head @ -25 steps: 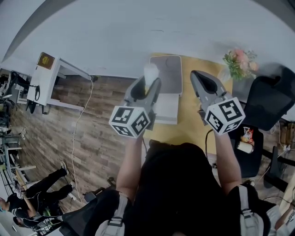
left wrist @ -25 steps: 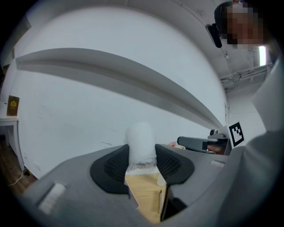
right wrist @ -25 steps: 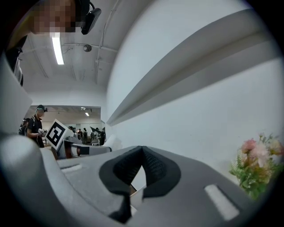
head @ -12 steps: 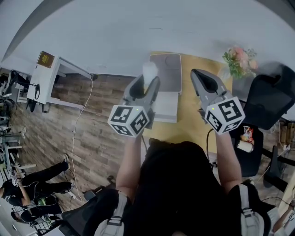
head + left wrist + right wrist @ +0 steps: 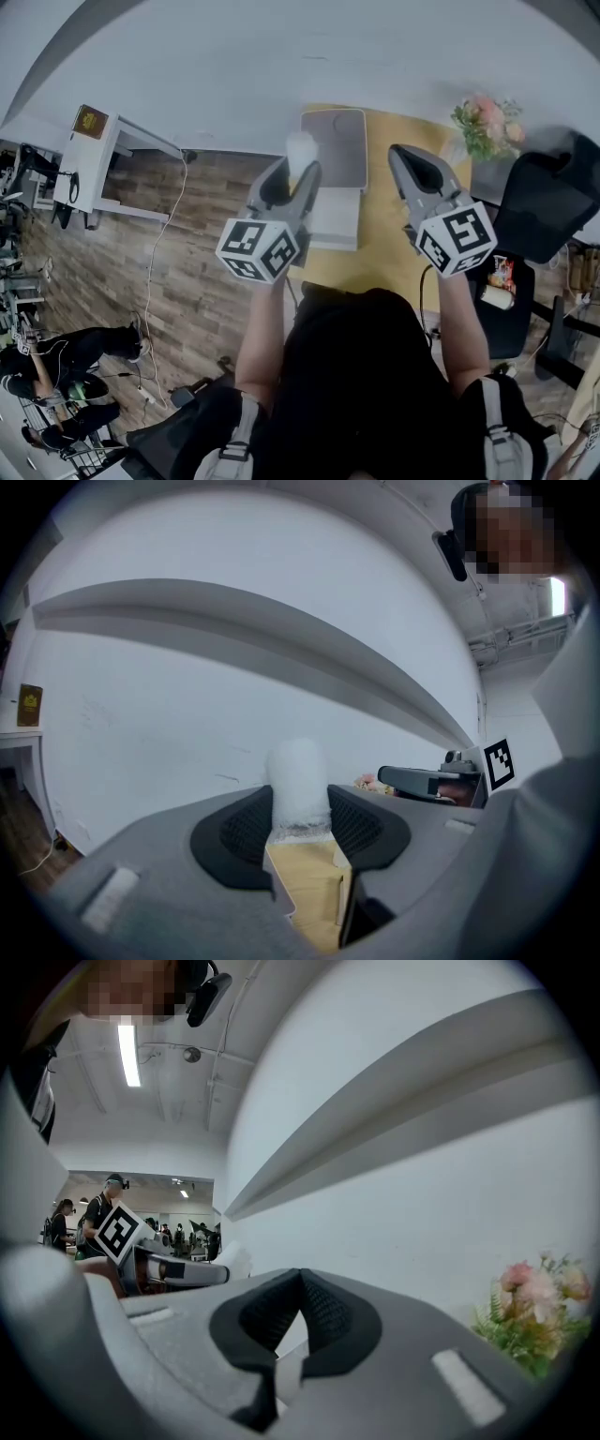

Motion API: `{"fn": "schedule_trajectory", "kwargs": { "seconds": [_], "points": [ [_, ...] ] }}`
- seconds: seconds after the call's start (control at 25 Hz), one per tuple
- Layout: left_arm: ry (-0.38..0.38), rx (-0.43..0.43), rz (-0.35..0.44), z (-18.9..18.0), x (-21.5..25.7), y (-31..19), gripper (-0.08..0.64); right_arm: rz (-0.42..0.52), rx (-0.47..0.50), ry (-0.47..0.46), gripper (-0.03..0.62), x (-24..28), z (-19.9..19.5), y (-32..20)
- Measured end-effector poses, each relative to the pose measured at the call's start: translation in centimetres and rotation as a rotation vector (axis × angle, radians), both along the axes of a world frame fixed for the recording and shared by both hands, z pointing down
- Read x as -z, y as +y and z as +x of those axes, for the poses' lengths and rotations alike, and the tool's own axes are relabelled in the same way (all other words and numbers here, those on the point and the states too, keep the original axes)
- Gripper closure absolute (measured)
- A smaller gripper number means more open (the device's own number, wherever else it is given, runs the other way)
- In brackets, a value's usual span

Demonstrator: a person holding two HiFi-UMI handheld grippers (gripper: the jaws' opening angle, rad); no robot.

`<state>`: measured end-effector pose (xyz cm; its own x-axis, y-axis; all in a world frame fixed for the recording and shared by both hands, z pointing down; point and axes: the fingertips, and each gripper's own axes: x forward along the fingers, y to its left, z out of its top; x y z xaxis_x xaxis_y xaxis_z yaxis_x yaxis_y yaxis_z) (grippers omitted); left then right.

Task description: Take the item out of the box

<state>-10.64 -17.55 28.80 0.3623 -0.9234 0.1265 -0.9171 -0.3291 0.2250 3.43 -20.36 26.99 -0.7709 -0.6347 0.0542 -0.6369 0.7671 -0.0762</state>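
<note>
Holding my left gripper (image 5: pixel 300 810) clamped on the white item (image 5: pixel 298 772) above the box (image 5: pixel 335 223), presumably clearing it; right gripper (image 5: pixel 299 1279) jaws together, empty.

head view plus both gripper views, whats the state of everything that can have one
grey and white box on yellow table, looks open, lid flipped back
white frosted round-topped item, outside the box, upright in jaws
left gripper, shut on the item
right gripper, jaws together, empty
</note>
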Motion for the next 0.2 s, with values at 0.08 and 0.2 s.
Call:
{"fn": "schedule_trajectory", "kwargs": {
  "seconds": [0.08,0.2],
  "points": [
    [-0.003,0.001,0.000,-0.05,0.02,-0.13,0.371,-0.001,-0.004,-0.003,0.592,0.02,0.10,-0.13],
    [-0.008,0.002,-0.002,-0.09,0.03,-0.36,0.371,0.004,-0.008,-0.006,0.592,0.22,0.11,-0.33]
  ]
}}
